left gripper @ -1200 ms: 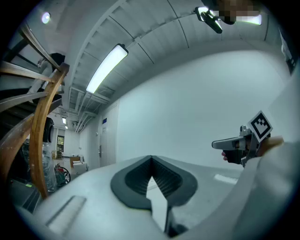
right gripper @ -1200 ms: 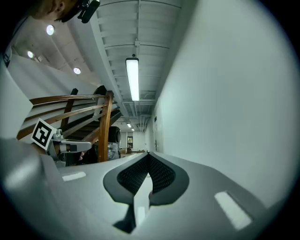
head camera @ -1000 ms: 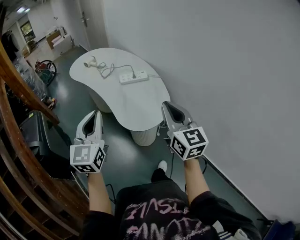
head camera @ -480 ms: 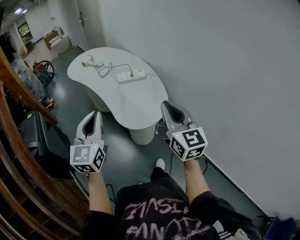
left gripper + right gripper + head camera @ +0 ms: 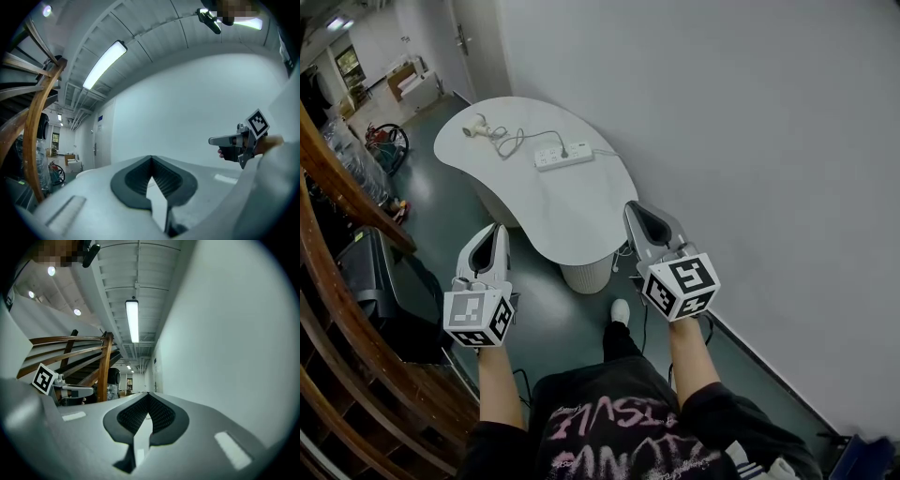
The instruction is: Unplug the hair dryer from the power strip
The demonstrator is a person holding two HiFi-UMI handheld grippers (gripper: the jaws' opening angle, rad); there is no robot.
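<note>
Right gripper (image 5: 635, 210): jaws brought fully together with nothing between the pads (image 5: 161, 414); held out level above the floor, just off the near end of the table.
Left gripper (image 5: 495, 229): likewise closed and empty, pads (image 5: 136, 178) meeting at the tip; level, off the table's near-left edge.
Table (image 5: 572, 214): white and kidney-shaped, stretching away from both grippers alongside the wall (image 5: 750, 141); its near half is bare.
Power strip (image 5: 563, 156): flat on the far half, well ahead of both grippers and roughly between their two lines; its long axis runs crosswise, left to right, the right end angled slightly away.
Plug (image 5: 565, 148): dark, seated in a socket near the strip's middle.
Cord (image 5: 521, 139): trails left from the plug in loose loops.
Hair dryer (image 5: 478, 127): on its side at the far-left end, well apart from the strip.
Nearer hand: by my reckoning the right gripper sits a little closer to the plug and the left is on the dryer's side; either must reach forward and open before gripping.
</note>
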